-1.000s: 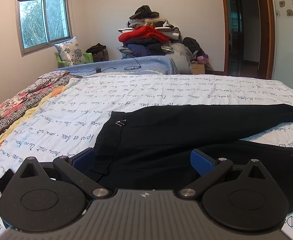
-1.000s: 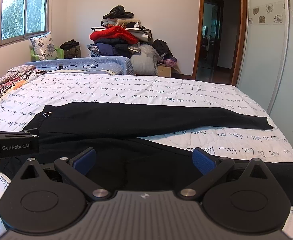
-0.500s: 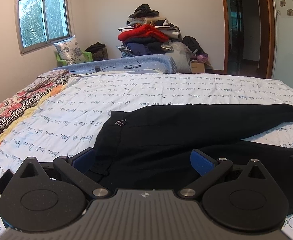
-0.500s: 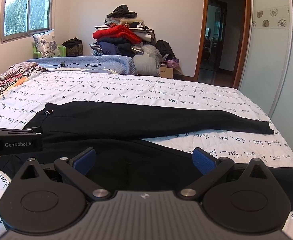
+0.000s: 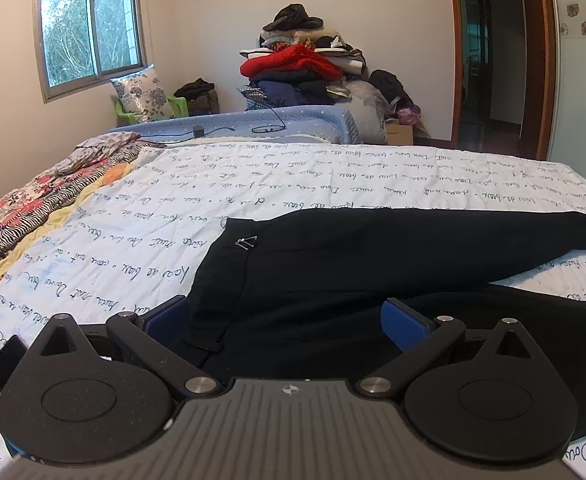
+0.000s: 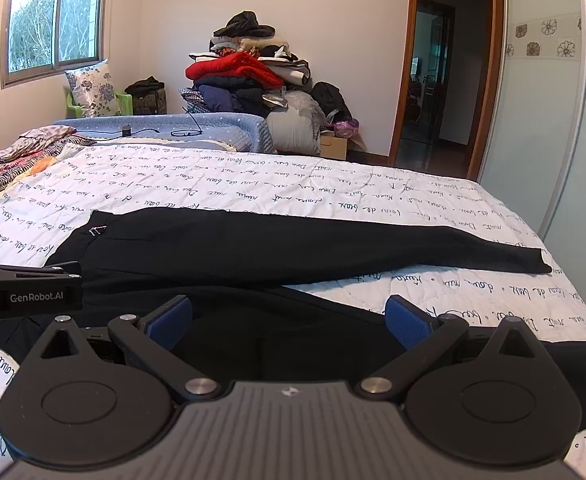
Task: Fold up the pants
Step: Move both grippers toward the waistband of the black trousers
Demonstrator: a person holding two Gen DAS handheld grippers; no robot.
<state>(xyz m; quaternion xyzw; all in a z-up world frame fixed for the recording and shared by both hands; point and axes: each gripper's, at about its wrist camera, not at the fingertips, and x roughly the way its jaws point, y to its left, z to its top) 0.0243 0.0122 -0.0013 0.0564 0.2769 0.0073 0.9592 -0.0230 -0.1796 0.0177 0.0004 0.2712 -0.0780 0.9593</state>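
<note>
Your left gripper [image 5: 287, 316] has its jaws wide apart and holds nothing. It hangs low over the waist end of the pants [image 5: 373, 264], and its left blue pad [image 5: 167, 314] is just beside the waistband edge; I cannot tell if it touches the cloth. Your right gripper [image 6: 289, 316] also has its jaws wide apart, empty, above the near leg of the pants [image 6: 293, 240].

The pants are black and lie flat on the quilt [image 6: 253, 188], which is white with handwriting print. The waist is to the left, and the two legs go to the right and spread apart, so a strip of quilt shows between them. The far leg ends at a cuff [image 6: 541, 262] near the right side of the bed. A small metal clasp [image 5: 246, 241] sits on the waistband.

In the right view, the body of the left gripper [image 6: 25, 292] comes in from the left edge, over the waist area.
</note>
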